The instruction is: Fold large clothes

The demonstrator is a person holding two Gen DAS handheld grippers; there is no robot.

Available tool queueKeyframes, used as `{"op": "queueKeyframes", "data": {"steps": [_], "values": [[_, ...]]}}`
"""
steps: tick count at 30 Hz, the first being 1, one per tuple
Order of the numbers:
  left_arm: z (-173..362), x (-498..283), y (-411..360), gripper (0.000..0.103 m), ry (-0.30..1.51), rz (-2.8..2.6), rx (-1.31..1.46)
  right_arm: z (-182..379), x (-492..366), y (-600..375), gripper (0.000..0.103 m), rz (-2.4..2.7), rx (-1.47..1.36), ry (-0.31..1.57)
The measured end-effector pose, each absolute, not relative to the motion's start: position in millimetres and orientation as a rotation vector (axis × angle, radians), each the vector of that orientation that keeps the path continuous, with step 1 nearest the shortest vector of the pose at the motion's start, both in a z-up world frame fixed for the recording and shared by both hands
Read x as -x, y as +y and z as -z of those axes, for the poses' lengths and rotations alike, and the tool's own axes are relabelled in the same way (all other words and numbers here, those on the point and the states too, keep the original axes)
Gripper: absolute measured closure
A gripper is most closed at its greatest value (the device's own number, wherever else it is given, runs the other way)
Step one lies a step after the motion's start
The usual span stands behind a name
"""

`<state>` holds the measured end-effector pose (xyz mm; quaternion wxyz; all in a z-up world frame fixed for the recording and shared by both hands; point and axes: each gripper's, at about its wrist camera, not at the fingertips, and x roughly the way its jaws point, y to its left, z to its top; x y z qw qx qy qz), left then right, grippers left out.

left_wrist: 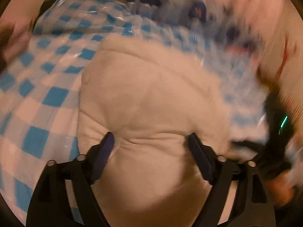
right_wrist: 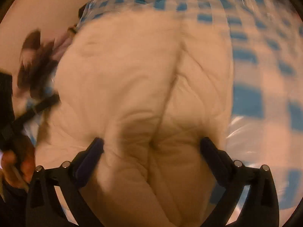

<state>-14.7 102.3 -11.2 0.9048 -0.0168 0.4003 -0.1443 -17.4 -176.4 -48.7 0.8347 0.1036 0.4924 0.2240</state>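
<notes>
Left wrist view first: the left claw [left_wrist: 150,145] stands spread wide, jaws either side of a puffy cream garment [left_wrist: 151,98] and pressing into it, by the look of the crease bunched between them — nothing pinched. The garment lies on a blue-and-white checked cloth [left_wrist: 53,79] under clear plastic, its far end towards the cloth's back edge; I cannot tell whether the surface below is a table or a bed. At the right edge, blurred, the other gripper and the hand [left_wrist: 280,189] holding it. Over to the right wrist view: the right claw [right_wrist: 151,145] is spread just as wide above the same garment [right_wrist: 132,71], a long ridge running up its middle, checked cloth [right_wrist: 265,79] to the right. My read — they're flattening the padded bulk between folds. Next it calls for closing on a near edge and carrying it across evenly.
</notes>
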Motion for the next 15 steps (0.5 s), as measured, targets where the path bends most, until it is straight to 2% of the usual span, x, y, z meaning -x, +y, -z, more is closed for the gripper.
{"op": "queueKeyframes", "data": {"steps": [3, 6, 11, 15], "values": [[-1.1, 23.0, 115.4, 0.025, 0.83, 0.296, 0.092, 27.3, 23.3, -174.4, 0.005, -0.43, -0.206, 1.086], [-17.1, 52.8, 138.7, 0.025, 0.757, 0.266, 0.132, -5.2, 60.7, -181.5, 0.005, -0.425, -0.209, 0.987], [3.8, 67.1, 151.7, 0.023, 0.826, 0.26, 0.155, 60.9, 63.0, -189.3, 0.005, -0.461, -0.42, 1.169], [2.4, 63.2, 187.8, 0.023, 0.833, 0.235, 0.316, 34.3, 63.5, -203.3, 0.005, -0.512, -0.493, 1.152]]}}
